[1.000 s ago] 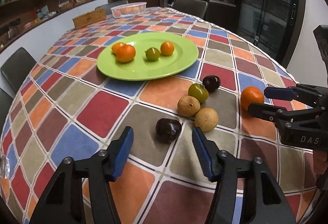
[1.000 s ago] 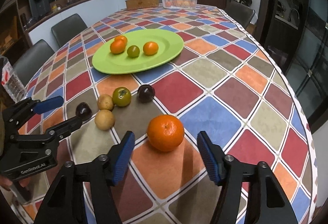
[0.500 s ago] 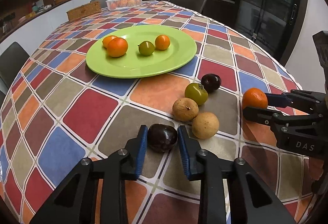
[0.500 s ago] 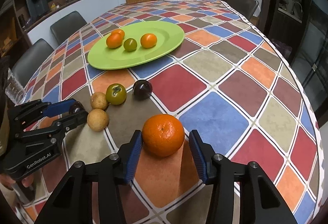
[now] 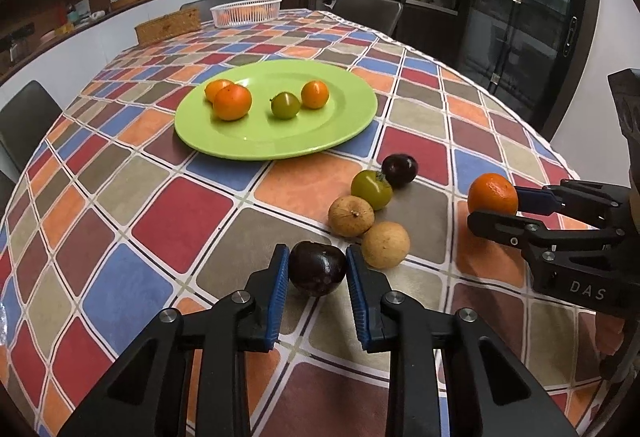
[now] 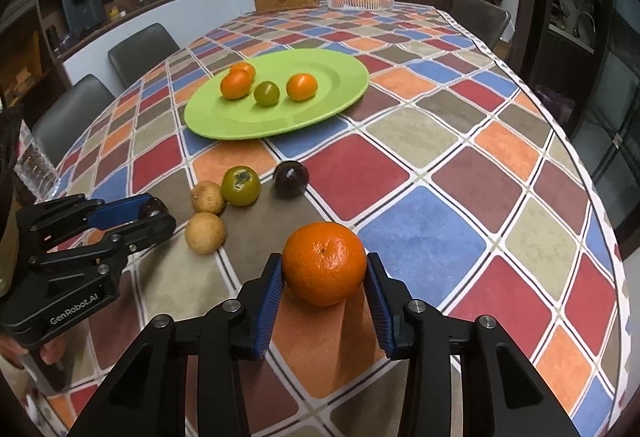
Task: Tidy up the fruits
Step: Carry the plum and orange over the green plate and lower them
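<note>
- Here the left gripper [image 5: 317, 269] has its blue fingers [image 5: 277, 291] clenched on a dark plum [image 5: 317, 268] on the desk [image 5: 176, 229].
- The right gripper [image 6: 325, 279] has just been closing; its fingers [image 6: 269, 303] press a mandarin [image 6: 324, 263].
- Beyond, two brown fruits, a green persimmon [image 5: 371, 189] and another plum [image 5: 399, 170] cluster before the green plate [image 5: 280, 141].

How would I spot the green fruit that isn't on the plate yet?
Find the green plate on the checkered tablecloth; nearer the camera lies a loose cluster of fruit. The green fruit sits between a dark plum and two tan fruits, the only green one there.
</note>
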`<state>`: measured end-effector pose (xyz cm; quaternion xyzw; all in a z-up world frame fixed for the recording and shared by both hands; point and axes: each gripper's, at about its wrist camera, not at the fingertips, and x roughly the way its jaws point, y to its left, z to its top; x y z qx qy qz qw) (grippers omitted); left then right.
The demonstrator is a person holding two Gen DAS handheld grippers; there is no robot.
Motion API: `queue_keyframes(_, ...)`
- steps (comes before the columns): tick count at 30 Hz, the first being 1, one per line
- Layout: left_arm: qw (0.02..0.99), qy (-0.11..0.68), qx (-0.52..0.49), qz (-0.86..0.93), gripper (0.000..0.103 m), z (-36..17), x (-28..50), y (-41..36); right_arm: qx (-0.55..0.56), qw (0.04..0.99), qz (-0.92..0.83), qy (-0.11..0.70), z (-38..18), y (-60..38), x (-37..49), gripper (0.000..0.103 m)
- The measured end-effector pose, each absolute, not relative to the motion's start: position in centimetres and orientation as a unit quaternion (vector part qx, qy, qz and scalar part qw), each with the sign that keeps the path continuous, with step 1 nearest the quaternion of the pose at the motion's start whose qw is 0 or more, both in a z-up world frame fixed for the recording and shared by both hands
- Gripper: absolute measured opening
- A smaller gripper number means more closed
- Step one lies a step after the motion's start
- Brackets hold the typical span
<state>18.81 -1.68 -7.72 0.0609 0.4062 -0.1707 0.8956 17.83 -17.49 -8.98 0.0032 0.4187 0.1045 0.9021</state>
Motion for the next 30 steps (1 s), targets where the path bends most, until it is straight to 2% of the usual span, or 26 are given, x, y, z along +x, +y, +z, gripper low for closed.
queue_keyframes(17, 0.925, 0.334, 0.049, -0.174, 0.029, -1.2, 16.4, -1.7, 0.002, 0.928, 0.136, 0.346, -3.0, -16.8, 15.3, 0.041)
queue_keyframes(30, 0.938, 0.295, 0.054, -0.177, 0.029, 1.8, 18.5, -2.1, -0.002, 0.937, 0.164, 0.309, -0.2, -16.2, 16.6, 0.041)
